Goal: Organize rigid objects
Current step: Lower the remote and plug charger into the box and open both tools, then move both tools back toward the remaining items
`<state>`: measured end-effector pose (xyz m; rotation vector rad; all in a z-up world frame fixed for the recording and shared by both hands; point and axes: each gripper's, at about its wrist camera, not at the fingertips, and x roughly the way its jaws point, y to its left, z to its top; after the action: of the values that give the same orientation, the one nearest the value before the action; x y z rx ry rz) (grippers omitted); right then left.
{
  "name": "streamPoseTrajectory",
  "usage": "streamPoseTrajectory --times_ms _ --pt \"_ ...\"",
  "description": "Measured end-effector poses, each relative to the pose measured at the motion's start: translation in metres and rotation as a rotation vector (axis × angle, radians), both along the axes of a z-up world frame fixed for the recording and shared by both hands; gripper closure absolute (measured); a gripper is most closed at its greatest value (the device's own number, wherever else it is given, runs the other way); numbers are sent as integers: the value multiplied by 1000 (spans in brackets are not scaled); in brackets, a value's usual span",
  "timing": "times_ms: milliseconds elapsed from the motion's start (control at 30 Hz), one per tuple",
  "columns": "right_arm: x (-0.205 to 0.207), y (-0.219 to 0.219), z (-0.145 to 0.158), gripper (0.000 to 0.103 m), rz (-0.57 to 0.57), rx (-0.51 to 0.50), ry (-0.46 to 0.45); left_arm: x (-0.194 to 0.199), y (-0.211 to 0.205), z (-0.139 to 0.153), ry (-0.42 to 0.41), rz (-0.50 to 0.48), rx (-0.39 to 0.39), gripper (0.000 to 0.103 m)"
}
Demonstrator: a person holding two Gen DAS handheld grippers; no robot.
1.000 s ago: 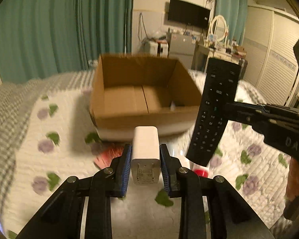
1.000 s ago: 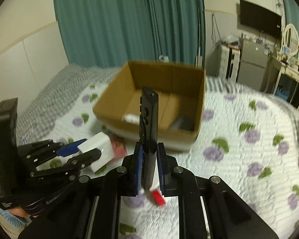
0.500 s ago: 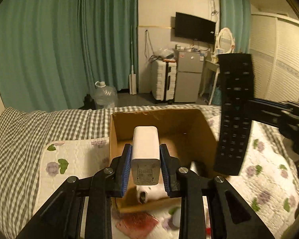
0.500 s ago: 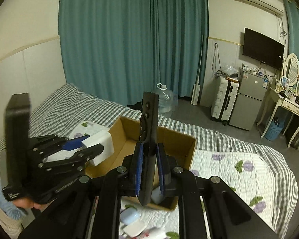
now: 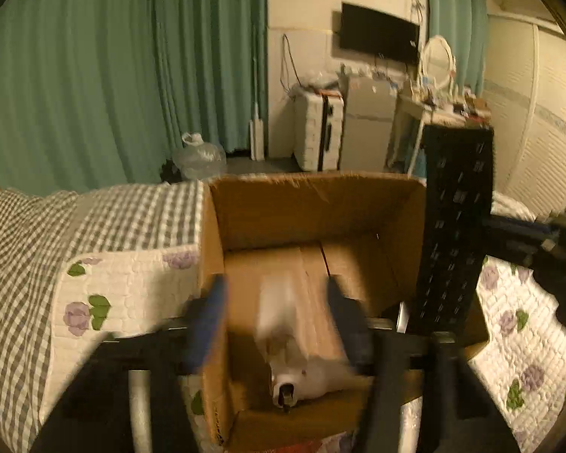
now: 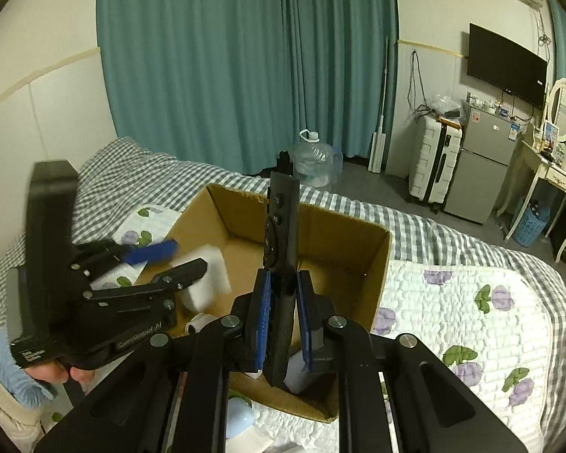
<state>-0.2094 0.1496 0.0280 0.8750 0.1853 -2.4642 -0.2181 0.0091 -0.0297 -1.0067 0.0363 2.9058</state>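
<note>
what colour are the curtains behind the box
Teal green curtains, clearest in the right wrist view.

Your black remote (image 6: 281, 226) stands before a plain brown cardboard box (image 6: 381, 264). The charger (image 6: 207, 275) is white. Blue pads (image 6: 262, 321) line your black right tool (image 6: 283, 324). The quilt (image 6: 464, 317) is white with purple flowers and green leaves, over grey-and-white gingham; the curtains (image 6: 245, 64) are teal.

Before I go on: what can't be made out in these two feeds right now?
1. Left wrist view: the white charger is motion-smeared over the cardboard box; whether it is falling or has landed cannot be told.
2. Right wrist view: the right claw and its remote hide the box's near floor.
3. Right wrist view: the pale blue object is half covered by the claw's arms and cannot be identified.
</note>
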Motion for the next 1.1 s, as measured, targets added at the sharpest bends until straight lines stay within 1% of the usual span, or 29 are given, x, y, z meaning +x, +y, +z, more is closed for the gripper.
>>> streamPoseTrajectory --times_ms 133,300,333,367,433,500,600,633,667,733,833,900,933,1033,1100 --pt "-9 -7 -10 90 4 8 -25 5 -2 10 20 -2 36 39" --pt "-24 -16 -24 89 -9 14 -66 15 -2 18 43 11 6 39" --pt "-25 -17 -25 85 -28 20 -63 17 -2 19 42 14 5 39" --pt "-24 -14 -23 65 -60 25 -55 20 -2 20 39 15 4 39" --pt "-16 -6 -15 38 -81 -9 -43 27 -3 23 37 20 -6 39" --pt "-5 2 -4 38 -84 -26 -35 36 -1 28 38 28 -19 39" --pt "15 12 10 37 -103 -2 -3 52 -2 33 34 43 -18 39" --pt "26 17 15 34 -105 2 6 60 -3 34 30 48 -11 39" --pt "34 20 19 28 -109 6 13 66 -4 36 28 49 -8 39" --pt "56 28 24 23 -123 19 33 82 -3 38 27 55 -8 37" --pt "77 33 21 23 -131 51 39 102 -6 35 20 71 -4 36" --pt "92 38 6 23 -124 77 20 111 -7 30 8 75 -4 36" --pt "93 39 0 23 -123 86 8 116 -7 26 2 82 -9 36" --pt "101 42 -36 23 -134 103 -66 125 -9 10 -19 103 -17 36" --pt "103 43 -65 23 -167 111 -126 131 -11 -3 -35 116 -11 36"
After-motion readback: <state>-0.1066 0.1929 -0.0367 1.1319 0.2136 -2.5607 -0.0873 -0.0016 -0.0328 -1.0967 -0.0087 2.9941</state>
